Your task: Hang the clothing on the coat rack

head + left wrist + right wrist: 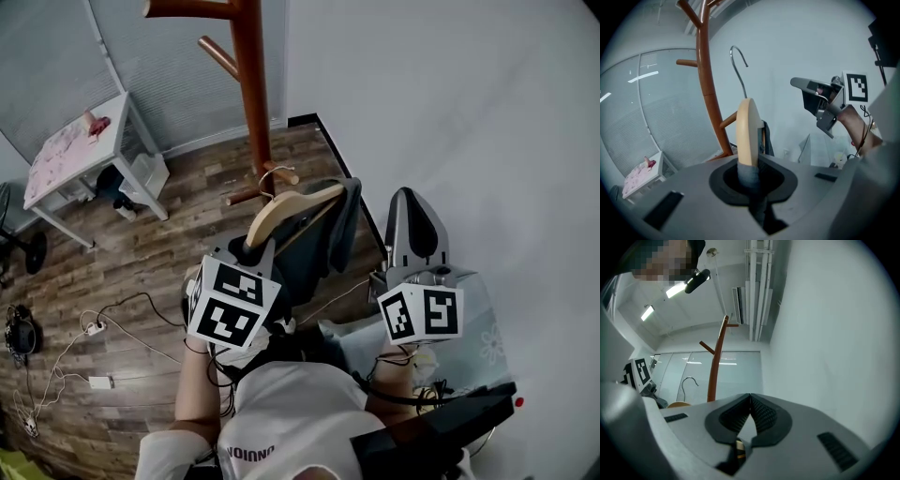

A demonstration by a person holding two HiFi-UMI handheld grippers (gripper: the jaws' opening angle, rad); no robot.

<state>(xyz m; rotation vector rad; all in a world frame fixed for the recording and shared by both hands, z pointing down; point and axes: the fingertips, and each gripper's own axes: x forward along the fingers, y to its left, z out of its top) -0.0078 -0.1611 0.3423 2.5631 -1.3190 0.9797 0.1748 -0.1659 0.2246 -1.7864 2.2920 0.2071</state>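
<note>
**Hook sits just short of the rack, low on the trunk**

Head view: the coat rack (251, 84) stands on the far side, its trunk rising ahead of the person. The left gripper (261, 246) points toward it and is the nearer tool by a clear margin. It carries the wooden hanger (292, 206), whose long axis runs left to right across the line of reach. The dark clothing (323, 242) drapes down over it on the near right. The metal hook (272, 176) shows close beside a low peg (281, 174) on the trunk; whether they touch cannot be told. The right gripper (411, 201) is held off to the right, beside the white wall and away from the rack.

Left gripper view: the jaws of the left gripper (751, 178) are clamped on the hanger (747, 129) through a fold of grey cloth. The hanger stands edge-on and upright. Its hook (737, 63) rises above it, just right of the trunk (705, 84). Higher pegs lie up and to the left. Reaching one would likely mean raising the forearm and pushing further out.

Right gripper view: the jaws of the right gripper (750, 414) meet at their tips with nothing between them. The rack (715, 366) is well off to the far left.
</note>
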